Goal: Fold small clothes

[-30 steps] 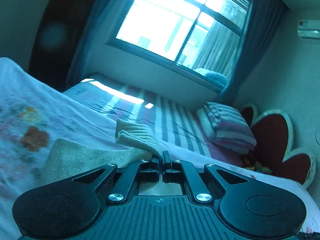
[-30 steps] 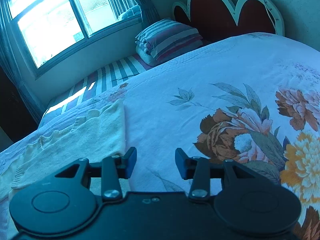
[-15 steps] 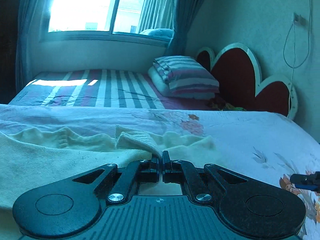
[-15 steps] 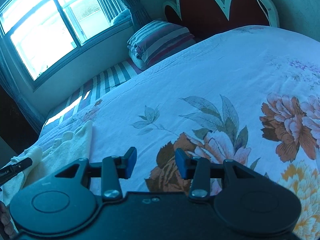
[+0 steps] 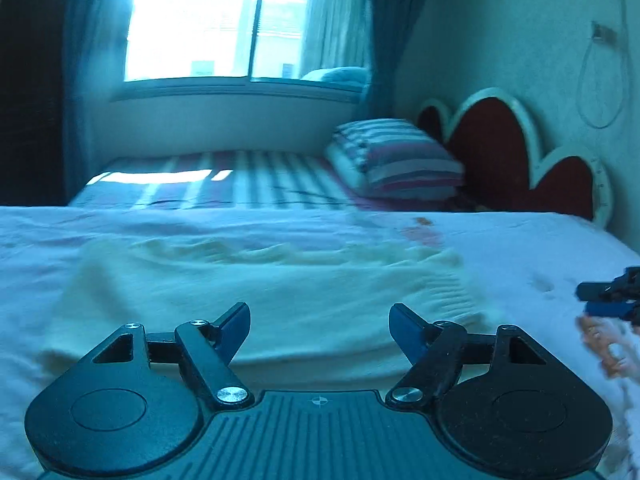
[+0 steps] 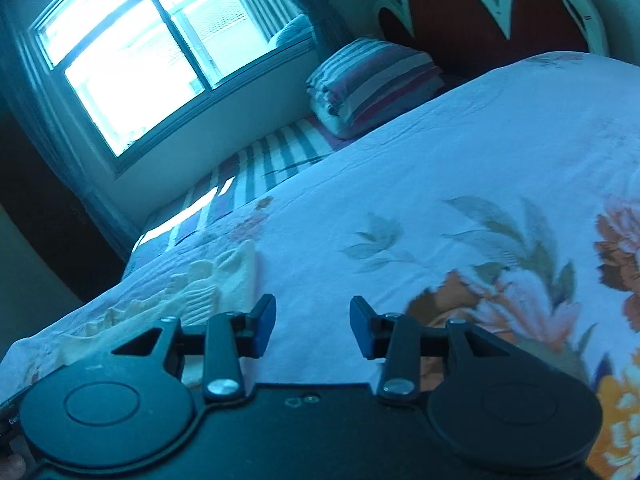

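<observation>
A cream knit garment (image 5: 272, 280) lies flat on the white floral bedspread (image 5: 540, 252), its ribbed edge to the right. My left gripper (image 5: 318, 320) hovers just over its near edge. Its jaws are opening wide, and nothing is pinched between them. In the right wrist view the same garment (image 6: 224, 280) shows at the lower left. My right gripper (image 6: 312, 316) stands open over bare bedspread beside the garment's right edge, holding nothing. The right gripper's tips (image 5: 608, 298) also show at the right edge of the left wrist view.
A striped pillow (image 5: 400, 160) and a red heart-shaped headboard (image 5: 500, 152) stand at the far right. Beyond the bedspread lies a striped mattress (image 5: 256, 184) under a bright window (image 5: 240, 24). Large printed flowers (image 6: 500, 308) cover the bedspread on the right.
My left gripper was shut on a fold of the cream garment and carried it rightward; now it has let go and the garment lies flat. The right gripper has swung back toward the garment's edge.
</observation>
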